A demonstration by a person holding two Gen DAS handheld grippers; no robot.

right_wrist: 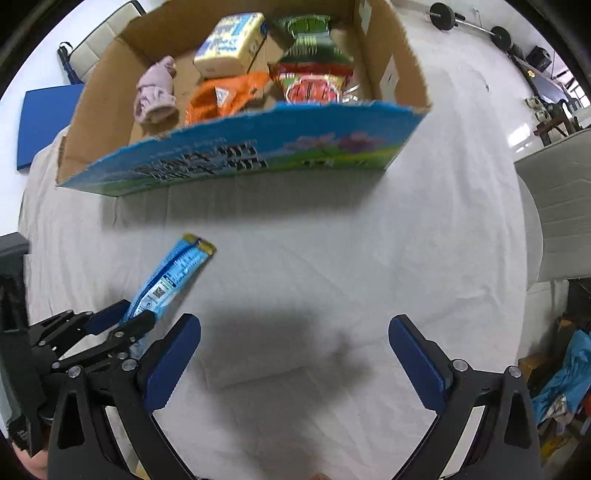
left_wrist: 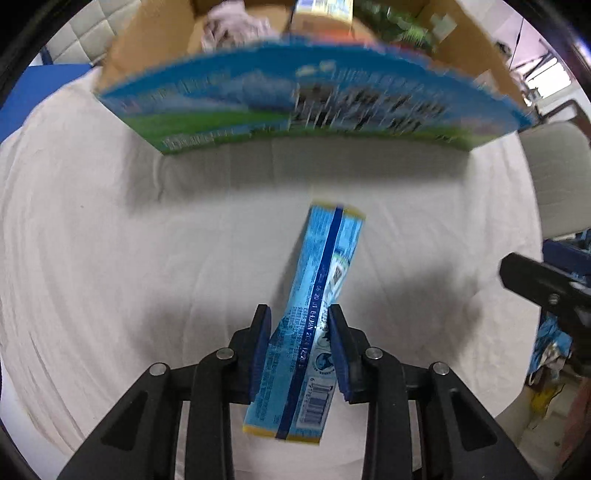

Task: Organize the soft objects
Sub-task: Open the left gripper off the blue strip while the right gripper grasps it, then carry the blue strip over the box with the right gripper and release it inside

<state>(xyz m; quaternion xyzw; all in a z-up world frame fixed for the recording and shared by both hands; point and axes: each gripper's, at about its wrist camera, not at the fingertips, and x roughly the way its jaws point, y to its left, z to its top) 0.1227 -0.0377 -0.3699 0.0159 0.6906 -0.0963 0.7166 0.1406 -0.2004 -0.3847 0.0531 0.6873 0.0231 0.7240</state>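
My left gripper [left_wrist: 299, 317] is shut on a long blue snack packet [left_wrist: 321, 288] and holds it above the white cloth, its far end pointing at the cardboard box [left_wrist: 295, 107]. In the right wrist view the same packet [right_wrist: 173, 273] and left gripper [right_wrist: 129, 314] show at the lower left. My right gripper [right_wrist: 295, 332] is open and empty over the cloth in front of the box [right_wrist: 240, 155]. The box holds a pink cloth [right_wrist: 155, 92], a yellow pack [right_wrist: 229, 44], an orange packet [right_wrist: 225, 96] and a red-and-green packet [right_wrist: 314, 74].
A white cloth [right_wrist: 332, 258] covers the table. A blue board [right_wrist: 44, 122] lies at the far left. A grey chair [right_wrist: 561, 206] stands at the right edge. Barbell weights [right_wrist: 469, 26] lie on the floor at the back right.
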